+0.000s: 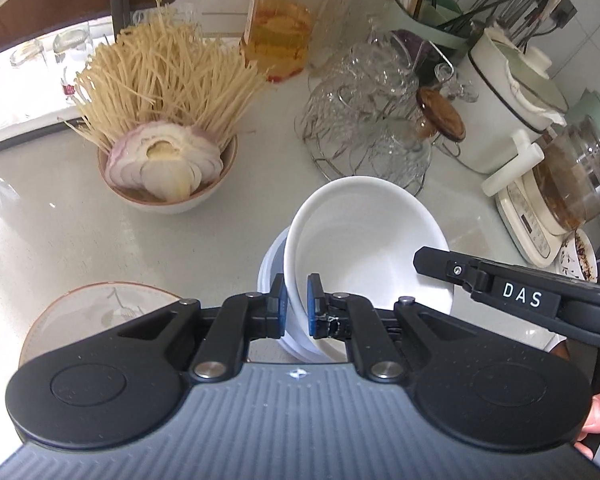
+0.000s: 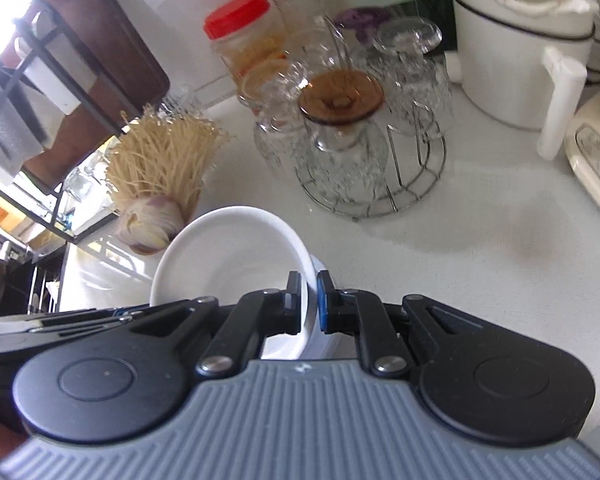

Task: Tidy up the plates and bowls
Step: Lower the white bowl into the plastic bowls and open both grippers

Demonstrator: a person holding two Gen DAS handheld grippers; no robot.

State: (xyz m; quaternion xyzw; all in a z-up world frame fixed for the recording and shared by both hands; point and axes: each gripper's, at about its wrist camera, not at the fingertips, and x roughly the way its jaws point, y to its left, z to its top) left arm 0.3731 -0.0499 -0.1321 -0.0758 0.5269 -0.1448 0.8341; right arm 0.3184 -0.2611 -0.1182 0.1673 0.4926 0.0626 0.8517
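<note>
A white bowl [image 1: 364, 240] is tilted over a stack of white bowls [image 1: 270, 270] on the pale counter. My left gripper [image 1: 296, 306] is shut on the tilted bowl's near left rim. My right gripper [image 2: 309, 302] is shut on the same bowl's [image 2: 228, 256] right rim; its black finger [image 1: 452, 268] shows at the right in the left wrist view. A floral plate with a brown rim [image 1: 100, 312] lies on the counter left of the stack, partly hidden by my left gripper.
A bowl of dry noodles and cut onion [image 1: 168, 160] stands behind left. A wire rack of glass cups [image 1: 368, 132], a red-lidded jar [image 1: 284, 20], a white pot [image 1: 508, 92], a utensil holder [image 1: 432, 8] and a kettle on a base [image 1: 556, 188] crowd the back right.
</note>
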